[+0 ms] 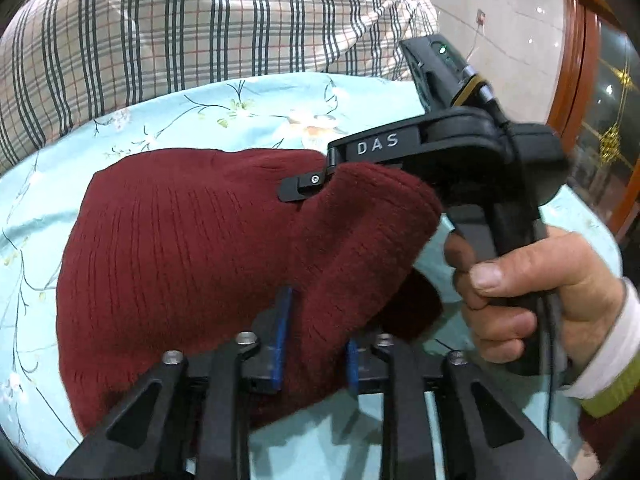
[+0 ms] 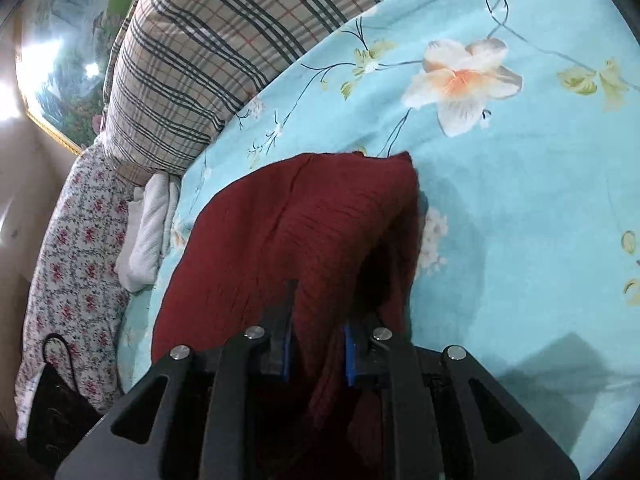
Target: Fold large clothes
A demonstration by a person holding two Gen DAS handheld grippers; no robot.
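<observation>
A dark red knitted sweater (image 1: 180, 240) lies on a light blue flowered bedsheet (image 1: 240, 112). In the left wrist view a raised fold of it fills the gap between the blue pads (image 1: 282, 336) of my left gripper (image 1: 316, 344), which presses on the knit. My right gripper (image 1: 316, 188) comes in from the right, held by a hand (image 1: 540, 292), and pinches the top of the same fold. In the right wrist view the sweater (image 2: 300, 220) runs up between the right gripper's (image 2: 318, 348) blue pads (image 2: 349, 356), bunched and gripped there.
A plaid quilt (image 1: 180, 32) is heaped along the bed's far side. In the right wrist view a floral pillow (image 2: 76, 248), a white cloth (image 2: 150, 228) and a black mask (image 2: 56, 404) lie at the left. A wooden door frame (image 1: 576, 60) stands at the far right.
</observation>
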